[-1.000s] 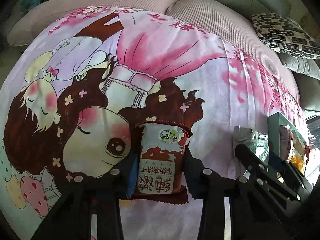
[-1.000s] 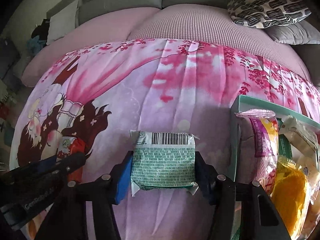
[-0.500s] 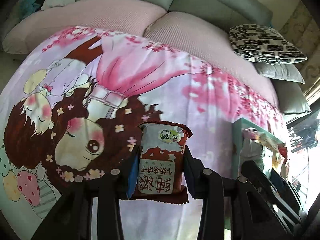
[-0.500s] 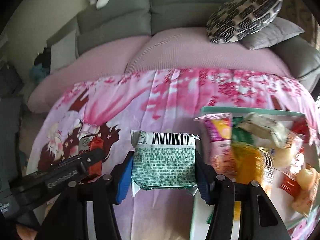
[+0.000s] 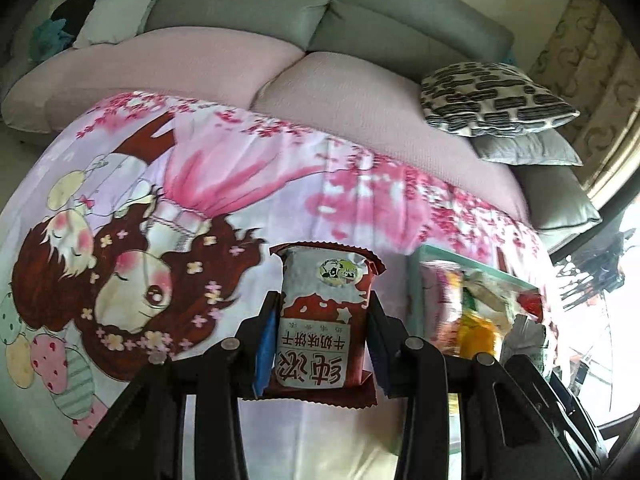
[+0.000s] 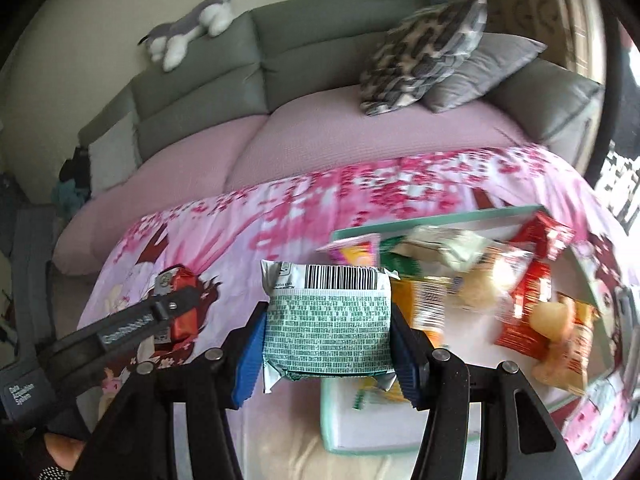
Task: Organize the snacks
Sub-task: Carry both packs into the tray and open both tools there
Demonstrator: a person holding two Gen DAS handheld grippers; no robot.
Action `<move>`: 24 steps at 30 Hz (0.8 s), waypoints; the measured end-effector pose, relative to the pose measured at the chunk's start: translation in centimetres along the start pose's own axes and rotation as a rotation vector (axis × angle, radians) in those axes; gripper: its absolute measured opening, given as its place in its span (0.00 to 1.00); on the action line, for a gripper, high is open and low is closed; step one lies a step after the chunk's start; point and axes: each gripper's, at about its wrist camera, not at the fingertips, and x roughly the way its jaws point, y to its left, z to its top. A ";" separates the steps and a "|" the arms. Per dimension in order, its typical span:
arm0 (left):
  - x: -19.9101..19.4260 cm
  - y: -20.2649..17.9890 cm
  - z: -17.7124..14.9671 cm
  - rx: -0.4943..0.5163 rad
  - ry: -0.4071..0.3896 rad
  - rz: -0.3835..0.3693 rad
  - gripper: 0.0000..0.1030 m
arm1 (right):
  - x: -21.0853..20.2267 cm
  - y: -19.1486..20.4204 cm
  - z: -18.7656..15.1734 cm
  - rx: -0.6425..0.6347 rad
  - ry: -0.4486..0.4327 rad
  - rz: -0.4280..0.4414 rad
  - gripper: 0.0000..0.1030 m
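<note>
Our left gripper [image 5: 322, 334] is clamped on a red biscuit packet [image 5: 320, 320]. Its long axis runs along the fingers, and the printed text reads upside down. Our right gripper [image 6: 326, 344] is clamped on a green-printed packet [image 6: 326, 324], barcode end pointing toward 12 o'clock. From the right wrist view, the snack tray [image 6: 404, 230] lies at 2 o'clock, holding mixed packets; the left wrist view shows only its near edge. Only the right view shows the plush toy [image 6: 188, 28] on the sofa back.
</note>
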 end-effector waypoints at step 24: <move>4.4 -9.4 -5.4 0.250 0.112 0.005 0.41 | -0.1 -12.0 -1.5 0.228 0.050 -0.132 0.57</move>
